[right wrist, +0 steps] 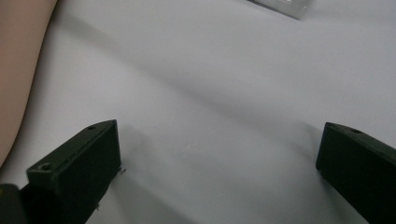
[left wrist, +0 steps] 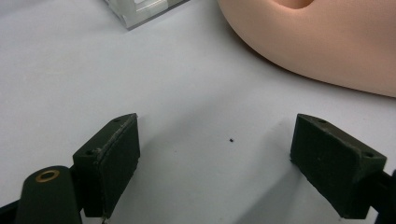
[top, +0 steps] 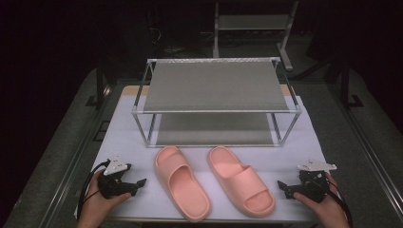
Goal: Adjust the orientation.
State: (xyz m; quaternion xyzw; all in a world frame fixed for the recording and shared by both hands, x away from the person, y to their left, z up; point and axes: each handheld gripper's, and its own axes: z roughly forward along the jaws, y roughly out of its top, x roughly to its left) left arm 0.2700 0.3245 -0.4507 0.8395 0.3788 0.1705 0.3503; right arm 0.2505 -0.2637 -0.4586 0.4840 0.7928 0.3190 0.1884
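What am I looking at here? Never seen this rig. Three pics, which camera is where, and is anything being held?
No robot: a person holds a handheld two-jaw gripper in each hand. The high view looks down on the white table: left gripper, right gripper, two pink slippers, the left slipper and right slipper, side by side in front of a two-tier metal rack. The other two pictures come from cameras riding on each gripper, looking along its black jaws. Both grippers are open with bare table between the jaws; nothing is held.

Left gripper [left wrist: 217, 154] jaws wide apart — pink slipper [left wrist: 322, 42] ahead, untouched.
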